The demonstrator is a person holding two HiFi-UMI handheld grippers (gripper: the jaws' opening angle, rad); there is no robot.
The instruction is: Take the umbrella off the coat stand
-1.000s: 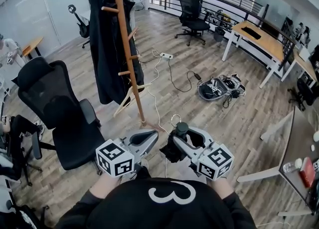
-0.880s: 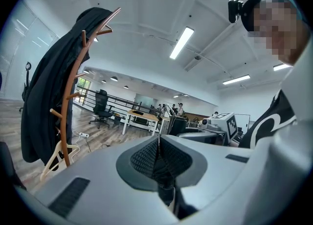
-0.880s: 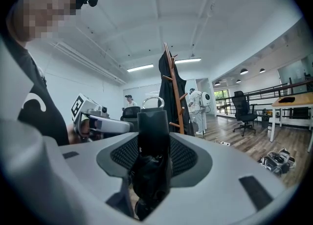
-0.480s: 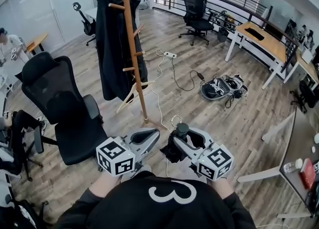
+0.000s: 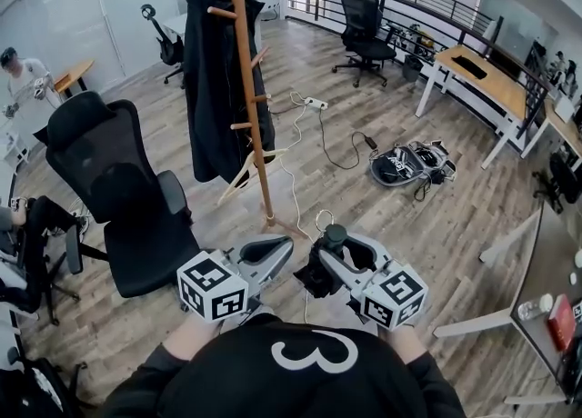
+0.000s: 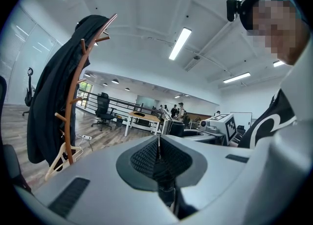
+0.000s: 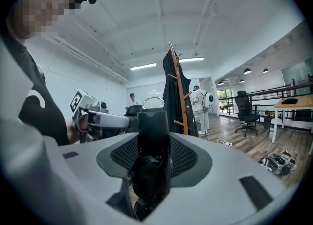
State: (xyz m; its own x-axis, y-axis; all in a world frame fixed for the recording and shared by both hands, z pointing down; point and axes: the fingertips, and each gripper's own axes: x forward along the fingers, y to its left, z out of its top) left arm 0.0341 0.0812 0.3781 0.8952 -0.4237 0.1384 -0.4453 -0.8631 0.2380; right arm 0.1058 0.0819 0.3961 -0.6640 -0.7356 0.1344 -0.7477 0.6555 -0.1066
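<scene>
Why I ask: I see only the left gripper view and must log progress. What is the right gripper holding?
Observer: The right gripper is shut on the folded black umbrella, by its handle end.
Operator: Is it clear of the stand?
Observer: Yes. The head view shows it held low in front of the person, apart from the coat stand ahead.
Operator: Anything on the floor to the right?
Observer: A black bag lies on the floor, right of the stand.

The right gripper [image 5: 338,245] clasps the umbrella [image 5: 315,278], apart from the coat stand [image 5: 254,125] (a dark coat [image 5: 209,71] hangs there).
</scene>
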